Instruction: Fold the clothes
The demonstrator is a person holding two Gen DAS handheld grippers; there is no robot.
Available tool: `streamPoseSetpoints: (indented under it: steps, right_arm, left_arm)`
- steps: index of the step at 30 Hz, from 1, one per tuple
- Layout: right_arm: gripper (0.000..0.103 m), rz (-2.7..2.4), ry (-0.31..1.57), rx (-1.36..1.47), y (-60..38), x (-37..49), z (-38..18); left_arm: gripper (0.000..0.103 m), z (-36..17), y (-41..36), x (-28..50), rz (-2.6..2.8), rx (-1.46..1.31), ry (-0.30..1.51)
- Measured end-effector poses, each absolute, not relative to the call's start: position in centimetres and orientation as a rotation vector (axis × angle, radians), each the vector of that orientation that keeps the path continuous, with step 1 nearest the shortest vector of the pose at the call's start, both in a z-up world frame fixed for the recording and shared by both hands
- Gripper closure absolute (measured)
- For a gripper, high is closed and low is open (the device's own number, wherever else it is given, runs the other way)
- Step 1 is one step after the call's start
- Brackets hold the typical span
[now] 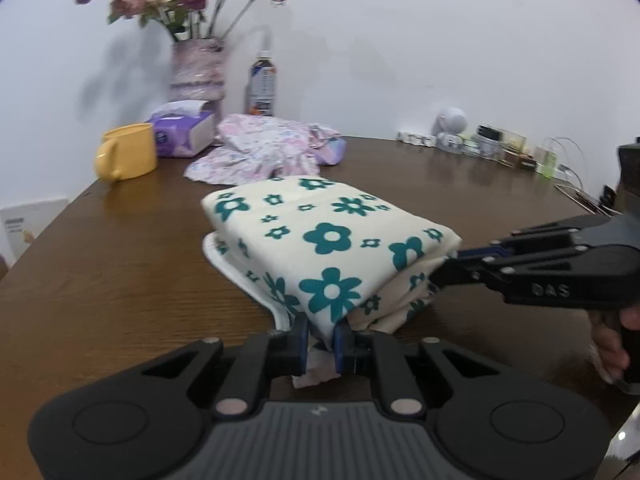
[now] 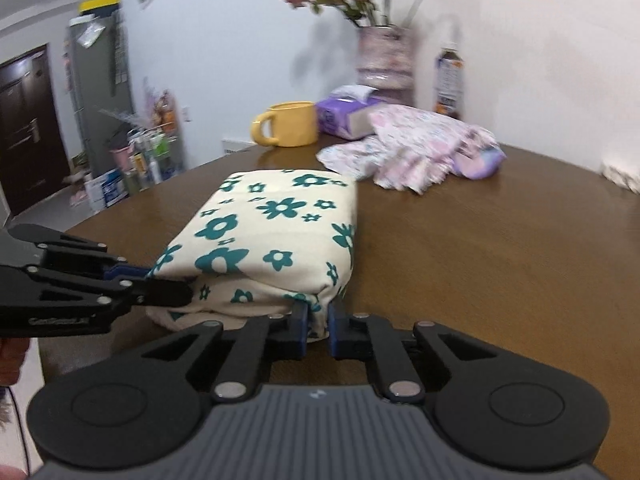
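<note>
A cream garment with teal flowers (image 1: 320, 236) lies folded into a thick bundle on the brown table (image 1: 120, 264). My left gripper (image 1: 321, 340) is shut on the bundle's near corner. My right gripper (image 1: 444, 268) comes in from the right and is shut on the bundle's right corner. In the right wrist view the same bundle (image 2: 272, 232) sits ahead, with my right gripper (image 2: 318, 326) shut on its near edge and my left gripper (image 2: 176, 284) clamped on its left corner. A crumpled pink floral garment (image 1: 260, 148) lies behind the bundle.
At the back of the table stand a yellow mug (image 1: 126, 156), a purple tissue pack (image 1: 184, 132), a vase of flowers (image 1: 198, 68) and a bottle (image 1: 262, 84). Small items (image 1: 480, 144) line the far right edge. A person's hand (image 1: 612, 340) holds the right gripper.
</note>
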State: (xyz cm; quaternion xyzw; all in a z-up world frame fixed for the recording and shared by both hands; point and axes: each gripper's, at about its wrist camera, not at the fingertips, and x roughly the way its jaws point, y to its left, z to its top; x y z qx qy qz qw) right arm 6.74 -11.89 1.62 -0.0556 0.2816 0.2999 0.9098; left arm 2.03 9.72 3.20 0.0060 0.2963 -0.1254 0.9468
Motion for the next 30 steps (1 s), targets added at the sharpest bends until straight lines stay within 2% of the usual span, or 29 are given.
streamPoseSetpoints:
  steps: [3, 5, 7, 9, 11, 15, 17, 19, 21, 24, 26, 30]
  right_arm:
    - [0.094, 0.581, 0.579, -0.131, -12.4, 5.3, 1.6]
    - [0.087, 0.571, 0.564, -0.198, -11.9, 4.5, 1.3]
    - [0.084, 0.561, 0.543, -0.247, -11.6, 3.9, 1.2]
    - [0.080, 0.557, 0.521, -0.277, -11.7, 3.6, 1.4]
    - [0.068, 0.546, 0.493, -0.327, -11.6, 3.3, 1.5]
    - [0.062, 0.550, 0.421, -0.478, -10.5, 2.4, 1.2]
    - [0.060, 0.550, 0.374, -0.541, -9.9, 2.0, 1.1]
    - [0.060, 0.560, 0.330, -0.598, -9.3, 1.9, 1.0]
    - [0.060, 0.573, 0.293, -0.649, -8.7, 1.8, 0.8]
    - [0.062, 0.577, 0.270, -0.689, -8.0, 2.1, 0.7]
    - [0.069, 0.559, 0.280, -0.677, -7.7, 2.6, 0.8]
    - [0.071, 0.517, 0.266, -0.716, -7.0, 2.7, 0.3]
  left_arm:
    - [0.088, 3.3, 8.4, 1.8, -0.224, 0.090, 0.582]
    - [0.080, 3.5, 7.4, 1.5, -0.188, 0.166, 0.560]
    - [0.066, 3.7, 6.0, 0.9, -0.151, 0.276, 0.526]
    - [0.065, 3.8, 4.6, 0.3, -0.127, 0.398, 0.490]
    - [0.065, 3.7, 3.4, 0.2, -0.123, 0.477, 0.467]
    - [0.065, 3.7, 1.7, 0.4, -0.122, 0.582, 0.429]
    - [0.067, 3.7, 1.3, 0.5, -0.128, 0.605, 0.416]
    - [0.084, 3.6, 1.0, 0.6, -0.146, 0.624, 0.410]
    - [0.093, 3.4, 0.9, 0.6, -0.156, 0.635, 0.405]
    - [0.097, 3.4, 1.1, 0.4, -0.166, 0.606, 0.384]
    - [0.098, 3.5, 1.4, 0.3, -0.181, 0.578, 0.369]
    - [0.097, 3.2, 1.3, 0.0, -0.199, 0.599, 0.352]
